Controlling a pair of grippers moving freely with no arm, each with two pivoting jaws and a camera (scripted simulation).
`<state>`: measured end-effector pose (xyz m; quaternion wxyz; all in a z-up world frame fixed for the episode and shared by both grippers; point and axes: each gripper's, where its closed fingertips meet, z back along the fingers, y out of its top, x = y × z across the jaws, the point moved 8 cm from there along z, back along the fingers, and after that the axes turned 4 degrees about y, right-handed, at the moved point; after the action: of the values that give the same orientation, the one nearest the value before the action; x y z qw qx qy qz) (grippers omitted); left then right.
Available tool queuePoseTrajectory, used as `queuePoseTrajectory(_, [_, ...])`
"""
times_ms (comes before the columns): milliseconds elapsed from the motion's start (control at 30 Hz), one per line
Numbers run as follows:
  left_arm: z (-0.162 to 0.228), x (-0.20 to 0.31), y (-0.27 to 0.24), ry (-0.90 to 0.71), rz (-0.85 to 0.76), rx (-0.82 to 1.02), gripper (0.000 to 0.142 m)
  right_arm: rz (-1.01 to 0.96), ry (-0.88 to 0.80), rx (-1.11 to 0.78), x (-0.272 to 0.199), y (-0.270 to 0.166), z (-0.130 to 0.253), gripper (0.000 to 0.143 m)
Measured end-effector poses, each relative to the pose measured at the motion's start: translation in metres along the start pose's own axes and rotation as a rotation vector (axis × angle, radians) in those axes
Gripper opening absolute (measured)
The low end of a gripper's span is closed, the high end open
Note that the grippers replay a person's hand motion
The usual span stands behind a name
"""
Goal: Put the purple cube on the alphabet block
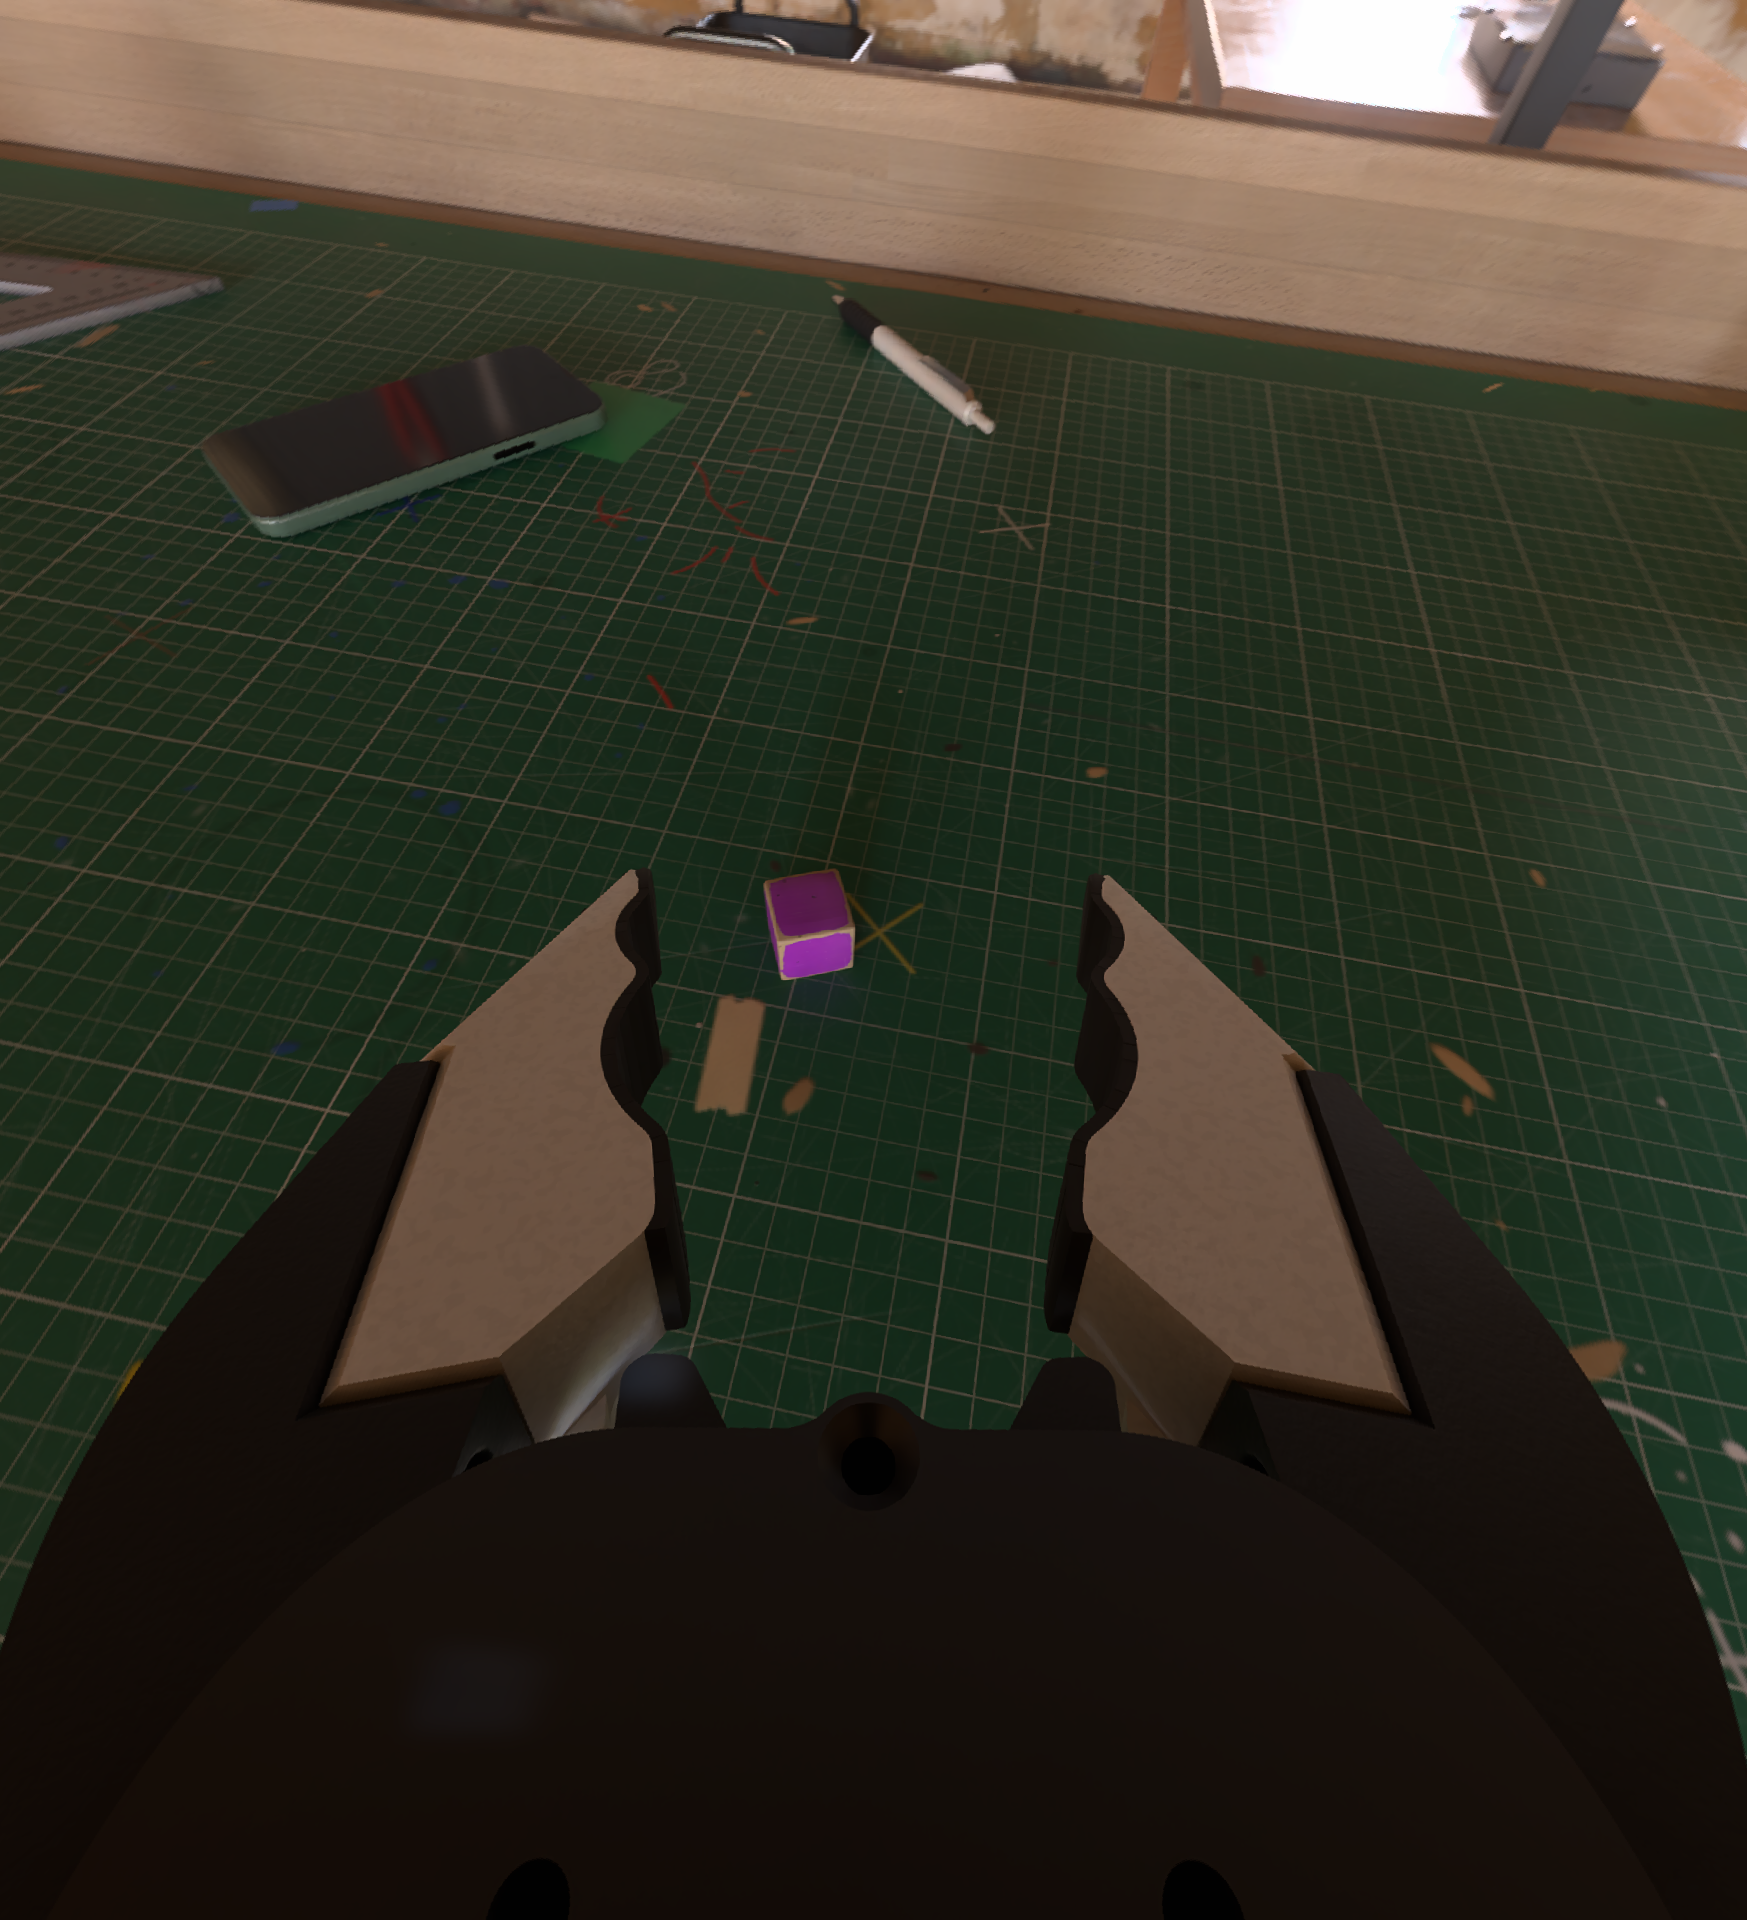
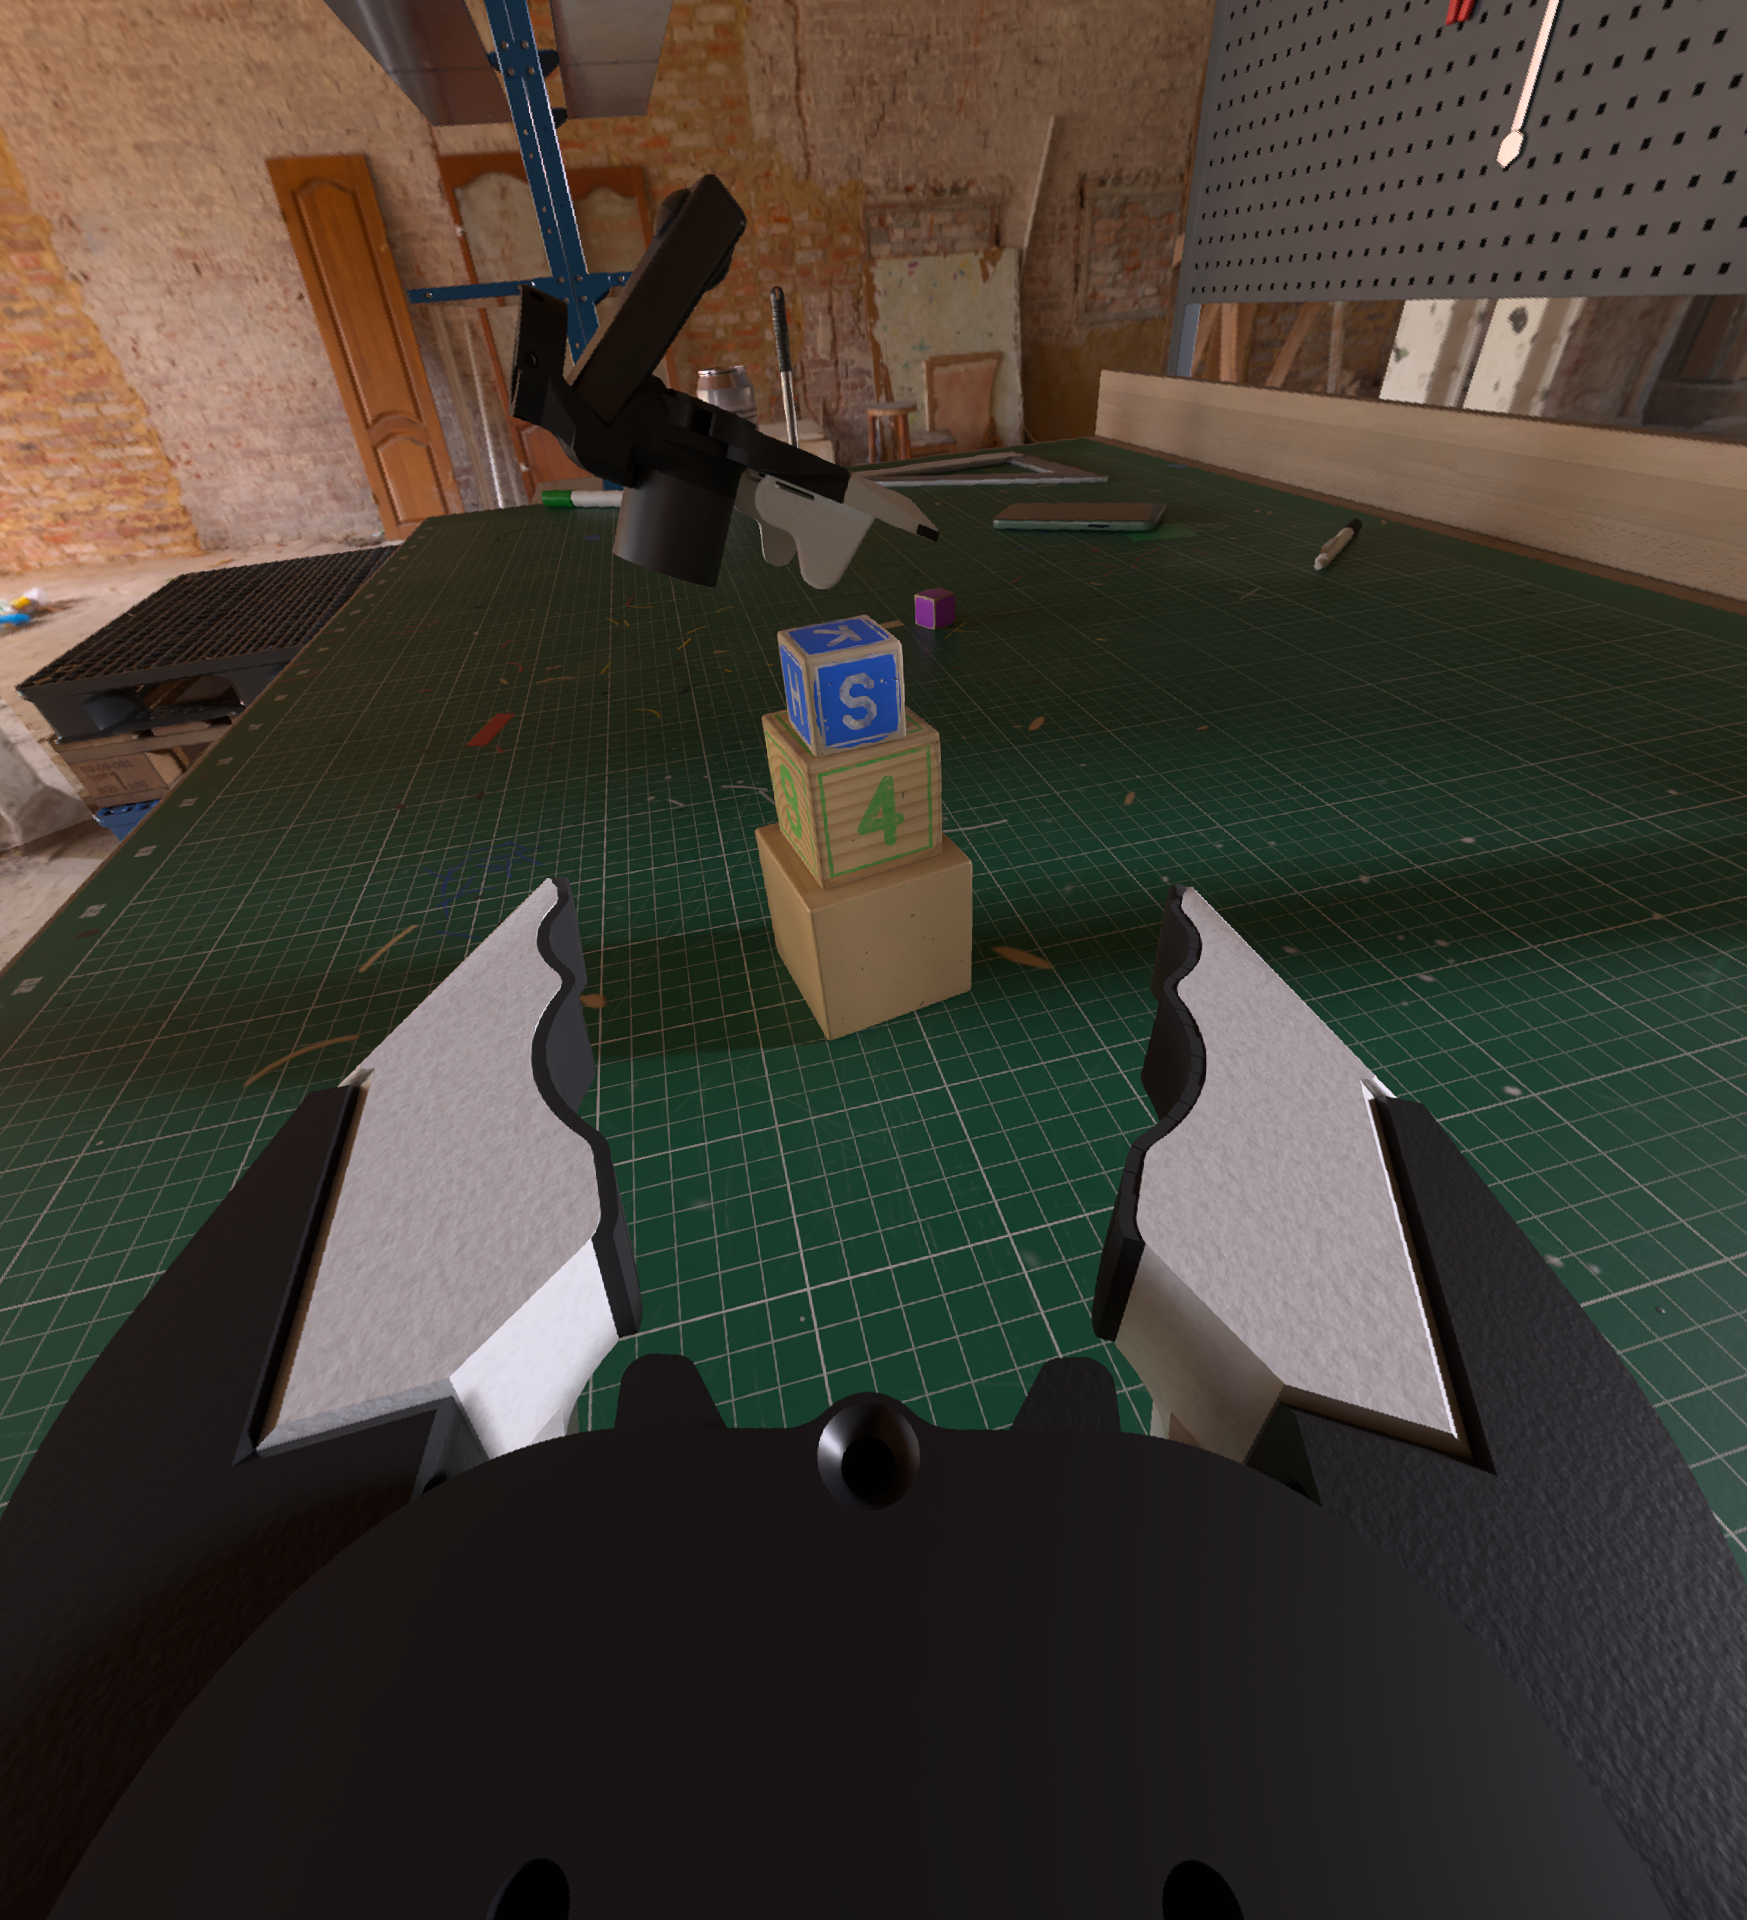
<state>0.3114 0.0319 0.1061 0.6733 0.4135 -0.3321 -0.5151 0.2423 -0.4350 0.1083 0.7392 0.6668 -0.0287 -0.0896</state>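
A small purple cube (image 1: pixel 809 926) lies on the green cutting mat, between and just beyond the tips of my open, empty left gripper (image 1: pixel 869 883), which hovers above it. In the right wrist view the cube (image 2: pixel 934 608) sits behind a stack of three blocks: a blue alphabet block (image 2: pixel 843 686) on top, a wooden block with green markings (image 2: pixel 856 802) under it, and a plain tan block (image 2: pixel 869 935) at the bottom. My right gripper (image 2: pixel 867 894) is open and empty, a short way in front of the stack. The left gripper also shows there (image 2: pixel 890 520), in the air above the cube.
A phone (image 1: pixel 401 436) and a white pen (image 1: pixel 916 364) lie on the mat (image 1: pixel 1368 727) beyond the cube. A metal square (image 1: pixel 38 301) lies far left. A wooden beam (image 1: pixel 848 177) runs along the mat's far edge. A pegboard (image 2: pixel 1513 145) hangs at the right.
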Motion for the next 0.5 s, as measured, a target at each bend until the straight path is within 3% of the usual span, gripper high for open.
queuePoseTrajectory(500, [-0.033, -0.004, -0.013, 0.232, 0.036, -0.209, 0.073, 0.007, 0.009, 0.019, -0.003, 0.003, 0.001, 0.11])
